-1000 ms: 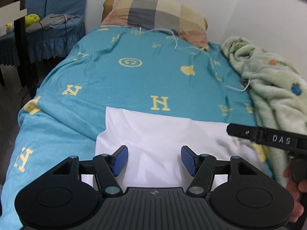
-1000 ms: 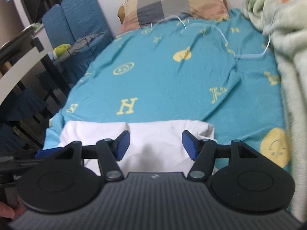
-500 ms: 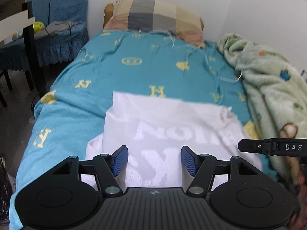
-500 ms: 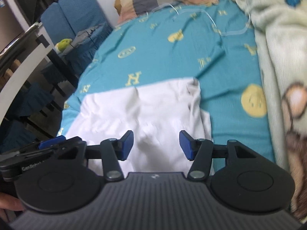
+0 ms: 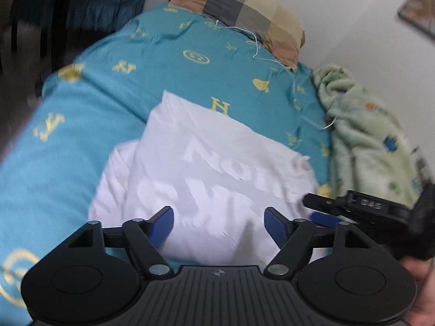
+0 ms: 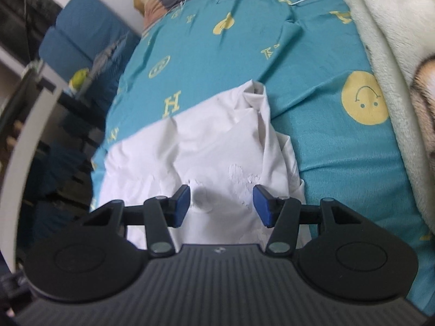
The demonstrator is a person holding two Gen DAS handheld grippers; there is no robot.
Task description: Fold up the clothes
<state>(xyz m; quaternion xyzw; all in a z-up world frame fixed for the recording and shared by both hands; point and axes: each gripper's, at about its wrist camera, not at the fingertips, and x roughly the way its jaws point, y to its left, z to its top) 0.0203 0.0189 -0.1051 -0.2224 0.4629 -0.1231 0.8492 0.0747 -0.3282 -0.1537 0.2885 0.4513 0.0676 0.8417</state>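
A white T-shirt [image 5: 206, 168] with pale lettering lies crumpled on the teal bed cover [image 5: 163, 81], near the bed's front edge. My left gripper [image 5: 217, 214] hovers over its near part, its jaws opening, with nothing pinched between the blue pads. My right gripper [image 5: 315, 207] shows at the right of the left wrist view, above the shirt's right edge. In the right wrist view the right gripper [image 6: 221, 193] stands open over the shirt [image 6: 206, 141], whose right side is bunched into a ridge. No cloth is held.
A checked pillow [image 5: 244, 11] lies at the head of the bed, with a thin white cable [image 5: 272, 54] trailing from it. A pale green fleece blanket [image 5: 364, 141] is heaped along the wall side. A blue chair [image 6: 81, 35] and dark furniture stand off the bed's left.
Both grippers drew back toward the near edge and rolled, so more of the shirt and its lettering shows. Left jaws stand wider apart; right jaws a little narrower.
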